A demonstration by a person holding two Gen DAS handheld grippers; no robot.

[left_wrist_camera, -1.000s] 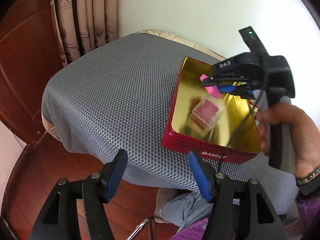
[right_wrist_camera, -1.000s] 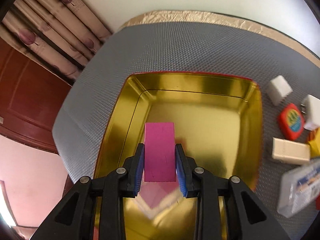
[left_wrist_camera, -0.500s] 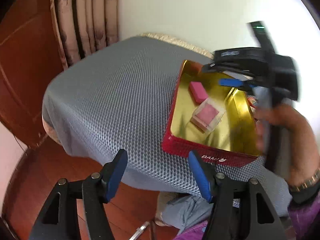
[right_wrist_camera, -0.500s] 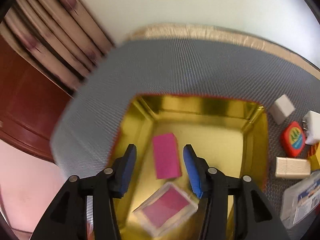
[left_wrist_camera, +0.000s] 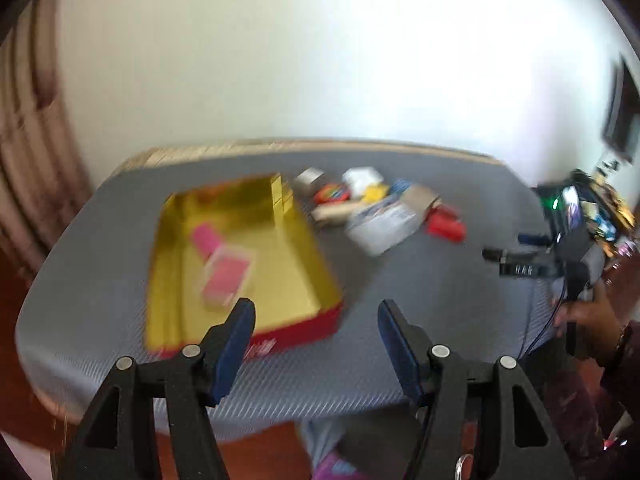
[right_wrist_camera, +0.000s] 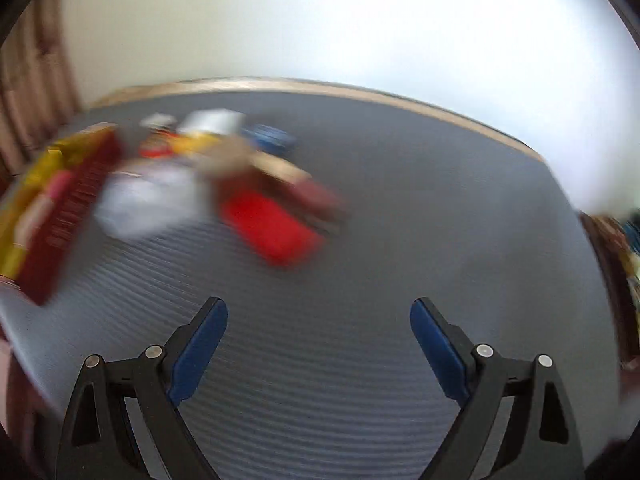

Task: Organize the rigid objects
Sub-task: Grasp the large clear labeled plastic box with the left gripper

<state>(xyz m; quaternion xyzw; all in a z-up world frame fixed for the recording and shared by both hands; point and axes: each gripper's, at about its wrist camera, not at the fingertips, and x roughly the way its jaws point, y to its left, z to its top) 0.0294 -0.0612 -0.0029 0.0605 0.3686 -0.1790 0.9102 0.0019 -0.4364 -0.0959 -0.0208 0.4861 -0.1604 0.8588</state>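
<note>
The red tin tray with the gold lining (left_wrist_camera: 240,280) sits on the grey mesh-covered table (left_wrist_camera: 420,300), and two things already lie inside it: a flat pink block (left_wrist_camera: 206,238) and, touching it, a clear plastic case with a pink insert (left_wrist_camera: 228,276).

The rest of the job waits just beside the tray's far corner: a blurred heap of small objects, among them a clear plastic box (left_wrist_camera: 380,222), a red rectangular block (right_wrist_camera: 272,226) and a small round red-and-yellow item (left_wrist_camera: 331,194). By my reckoning, well under half is sorted.

The right tool (right_wrist_camera: 318,344) has just been opening; its blue pads stand wide apart over bare table, nothing between them. The left tool (left_wrist_camera: 316,344) hangs above the tray's near edge, fingers apart and empty.
</note>
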